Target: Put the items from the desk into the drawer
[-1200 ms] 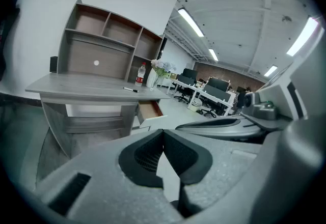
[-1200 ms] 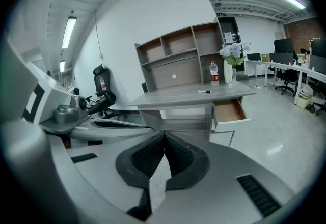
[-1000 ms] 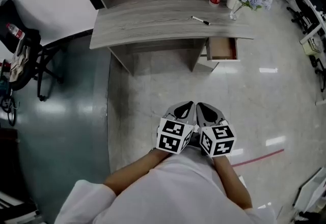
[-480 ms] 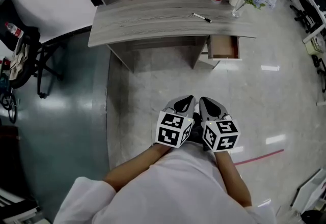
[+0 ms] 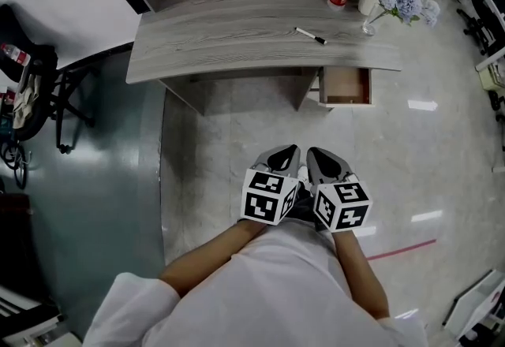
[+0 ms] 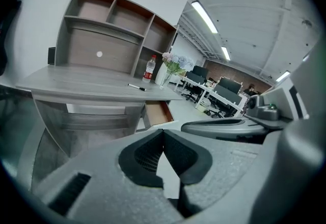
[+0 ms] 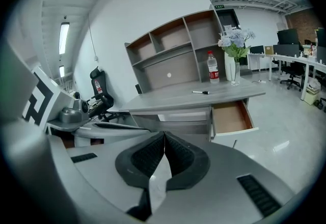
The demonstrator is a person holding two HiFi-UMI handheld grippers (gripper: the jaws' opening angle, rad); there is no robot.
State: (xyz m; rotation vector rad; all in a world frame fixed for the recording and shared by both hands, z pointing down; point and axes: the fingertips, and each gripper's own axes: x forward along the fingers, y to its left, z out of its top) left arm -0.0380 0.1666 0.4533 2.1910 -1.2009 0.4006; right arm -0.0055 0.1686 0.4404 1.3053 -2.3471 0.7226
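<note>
Head view shows the left gripper [image 5: 289,154] and right gripper [image 5: 314,154] clenched on nothing, with the marker [image 5: 310,35] far off on the desk [image 5: 221,42].

Black office chair [image 5: 31,93] is parked at the left edge, on a glossy dark teal strip of floor [image 5: 87,203]. Middle's all pale marbled tile [image 5: 237,140], with a thin red line [image 5: 402,248] lower right. White office tables [image 5: 491,60] crowd the upper right corner.
</note>
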